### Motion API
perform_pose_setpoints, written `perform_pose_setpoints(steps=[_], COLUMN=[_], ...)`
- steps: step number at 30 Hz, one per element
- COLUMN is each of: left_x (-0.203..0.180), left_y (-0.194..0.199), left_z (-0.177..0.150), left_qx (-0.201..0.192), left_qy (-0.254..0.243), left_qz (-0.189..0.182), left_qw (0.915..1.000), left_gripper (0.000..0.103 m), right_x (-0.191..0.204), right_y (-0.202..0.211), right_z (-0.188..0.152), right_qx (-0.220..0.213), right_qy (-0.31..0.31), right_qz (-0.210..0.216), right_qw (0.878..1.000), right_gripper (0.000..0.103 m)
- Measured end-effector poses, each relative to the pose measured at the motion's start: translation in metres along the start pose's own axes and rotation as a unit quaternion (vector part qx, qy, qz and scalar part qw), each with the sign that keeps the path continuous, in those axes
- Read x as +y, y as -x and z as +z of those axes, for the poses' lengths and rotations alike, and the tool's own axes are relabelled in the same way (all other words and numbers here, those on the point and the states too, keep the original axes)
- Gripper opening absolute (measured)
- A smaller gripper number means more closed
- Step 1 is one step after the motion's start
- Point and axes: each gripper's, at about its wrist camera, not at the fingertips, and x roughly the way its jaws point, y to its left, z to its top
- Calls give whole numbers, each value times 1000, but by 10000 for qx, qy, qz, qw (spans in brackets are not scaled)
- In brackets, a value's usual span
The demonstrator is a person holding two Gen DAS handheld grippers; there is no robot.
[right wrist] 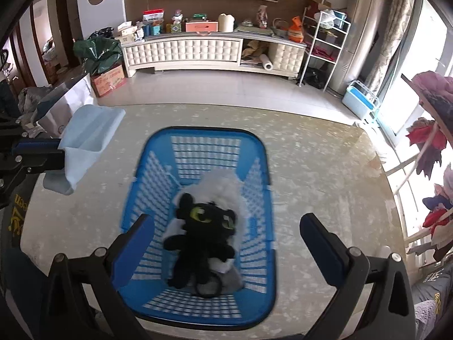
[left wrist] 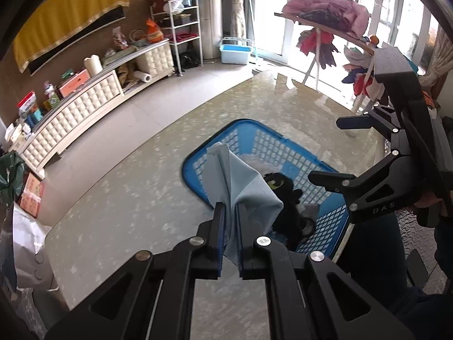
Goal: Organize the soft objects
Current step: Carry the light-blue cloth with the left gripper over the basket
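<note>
My left gripper is shut on a light blue cloth and holds it above the marble table, left of a blue plastic basket. The cloth and left gripper also show at the left of the right wrist view. In the basket lies a black plush toy with green eyes on white and grey soft items. My right gripper is open and empty, hovering over the basket's near end above the plush. It shows from the side in the left wrist view.
The marble table carries the basket near its front edge. A drying rack with clothes stands at the right by the window. A white cabinet with clutter runs along the far wall. A light blue bin sits on the floor.
</note>
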Motion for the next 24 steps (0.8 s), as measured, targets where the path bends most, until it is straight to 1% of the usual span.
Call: perform_pose_setpoints(steps=[6,9,12,15,19,24], left_x=[-15,-21,-21,-21,-19,-21], left_y=[-30,-46,-66,-85,-106,-132], left_z=[15,21,26,32,39,42], left_qx=[156,259,429,543,660,812], left_qy=[-153,-284,-312,-306,-237,-356], left_qz=[-140,-71,-71,-96,-176,-125], left_qw=[9997,9992,9986,9980,9974,9960], left_gripper=[6,6,6,6,6,6], right_x=[-28,-36,-37,-41,-51,-60], right_y=[-7,-11,-17,-24,-37,-48], right_z=[-8,-8,-9,-10,-10,-10], right_qx=[64,103,126,127,253,368], right_qy=[-63,-117,-75,35,-41,-177], right_qz=[-98,-70,-15,-79,44,163], right_qw=[9999,9999,9999,9999,9997,9990], right_gripper=[103,103,103,103,103,103])
